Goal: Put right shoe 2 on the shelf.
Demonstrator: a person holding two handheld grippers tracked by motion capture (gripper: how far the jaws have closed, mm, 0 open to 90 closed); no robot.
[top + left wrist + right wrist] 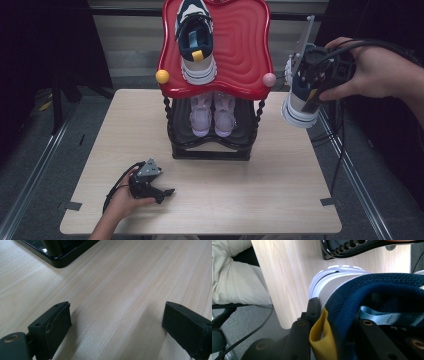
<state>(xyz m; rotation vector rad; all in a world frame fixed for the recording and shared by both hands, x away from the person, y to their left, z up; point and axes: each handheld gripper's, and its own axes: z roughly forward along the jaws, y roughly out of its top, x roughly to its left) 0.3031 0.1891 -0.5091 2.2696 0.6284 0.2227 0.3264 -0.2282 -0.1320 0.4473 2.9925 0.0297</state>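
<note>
The desk [150, 125] is a pale wood-grain slab with rounded corners, smooth and matte. On its far middle stands a two-tier shoe rack [212, 145]: a glossy black base with twisted black posts, topped by a shiny red tray [245, 45] with a wavy outline and ridged rings, a yellow knob [162, 76] and a pink knob [269, 79] at its front corners. A navy-and-white sneaker [195, 45] with a yellow heel tab lies on the red tray; a pair of pale pink shoes [212, 115] sits on the lower tier.

The matching held sneaker [302, 100] hangs in the air off the rack's right side, over the desk's right edge, heel uppermost and white sole towards the rack. The right gripper [312, 80] is clamped on its heel collar, with the hand reaching in from the right. The right gripper view gives the detail: navy knit mesh, a folded yellow tab [320, 340], a light blue webbing strap [387, 316], a thick white rubber sole, and black fingers [313, 311] pinching the collar.

The left gripper [167, 192] rests on the near left of the desk, held low and pointing right. The left gripper view shows its blocky black fingers [60, 317] released and wide apart over bare wood, with the rack's glossy black corner ahead.
</note>
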